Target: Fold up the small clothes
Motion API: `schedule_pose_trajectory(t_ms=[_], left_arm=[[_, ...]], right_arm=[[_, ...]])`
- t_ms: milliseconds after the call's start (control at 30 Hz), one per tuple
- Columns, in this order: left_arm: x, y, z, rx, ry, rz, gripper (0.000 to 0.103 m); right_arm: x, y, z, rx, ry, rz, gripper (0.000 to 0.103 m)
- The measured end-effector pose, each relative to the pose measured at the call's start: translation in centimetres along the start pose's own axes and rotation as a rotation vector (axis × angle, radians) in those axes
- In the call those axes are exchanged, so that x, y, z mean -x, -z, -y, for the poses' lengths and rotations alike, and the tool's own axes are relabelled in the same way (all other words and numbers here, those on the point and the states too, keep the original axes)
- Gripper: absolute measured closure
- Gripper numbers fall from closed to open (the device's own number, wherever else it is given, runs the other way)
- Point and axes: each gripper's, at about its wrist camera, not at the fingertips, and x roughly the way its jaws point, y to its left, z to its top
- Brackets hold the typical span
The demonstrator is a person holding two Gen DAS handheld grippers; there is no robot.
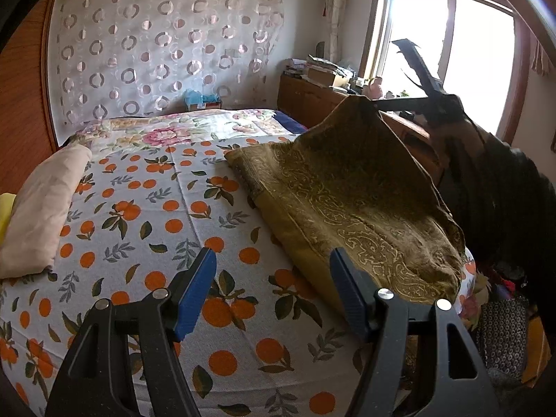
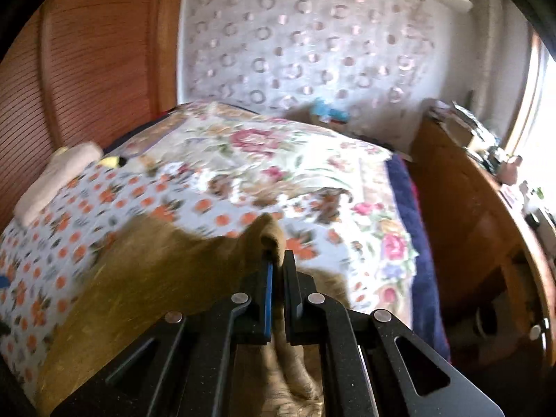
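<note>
An olive-brown cloth with a gold paisley pattern (image 1: pixel 351 201) lies on the orange-print bedspread (image 1: pixel 146 215), its far right corner lifted off the bed. My right gripper (image 2: pixel 277 260) is shut on that corner, and the cloth (image 2: pixel 146 285) hangs from it to the left; the gripper also shows in the left wrist view (image 1: pixel 373 104), up at the right. My left gripper (image 1: pixel 272 264) is open and empty, low over the bed at the cloth's near left edge.
A folded beige cloth (image 1: pixel 45 205) lies at the bed's left edge by something yellow (image 1: pixel 6 215). A floral quilt (image 1: pixel 180 132) covers the far bed. A wooden cabinet (image 1: pixel 312 100) with clutter stands under the window. Wooden panelling (image 2: pixel 87 69) is on the left.
</note>
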Motion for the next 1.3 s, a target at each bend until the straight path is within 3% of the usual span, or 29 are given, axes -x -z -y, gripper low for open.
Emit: schedule_pose_trajectory(t_ms=[100,267,333,533,733,933,1100,1300], left_arm=[[-0.2,0.1,0.1,-0.005,0.002,-0.005,0.034],[-0.4,0.3,0.2,-0.004,0.005,-0.014,0.034],[-0.5,0.3,0.4,-0.005,0.005,-0.017,0.034],[-0.8,0.3,1.2,-0.015,0.018,-0.023,0.034],[-1.2,0.4,2.1,-0.034,0.035,-0.036,0.034],[-1.7,0.6,3.4,-0.058,0.055,-0.056,0.034],[-2.3,0.8,4.2,-0.07,0.061,-0.074,0.034],[-2.8,1.0,4.8,-0.079,0.065,-0.092,0.034]], right_arm=[[-1.9,-0.6,1.0,-0.011,0.067,-0.029,0.098],[-5.4,-0.6,2.2,-0.097,0.271,-0.125,0.098],[-5.6,-0.7,2.1,-0.103,0.329,-0.119,0.09],[-2.9,0.6,0.4,-0.079,0.213,-0.088,0.09],[2.5,6.7,0.2,-0.046,0.117,-0.065,0.09],[6.4,12.1,-0.5,-0.051,0.074,-0.088,0.089],[8.2,14.9,-0.2,-0.089,0.063,-0.118,0.072],[8.7,15.5,-0.4,-0.103,0.032,-0.126,0.072]])
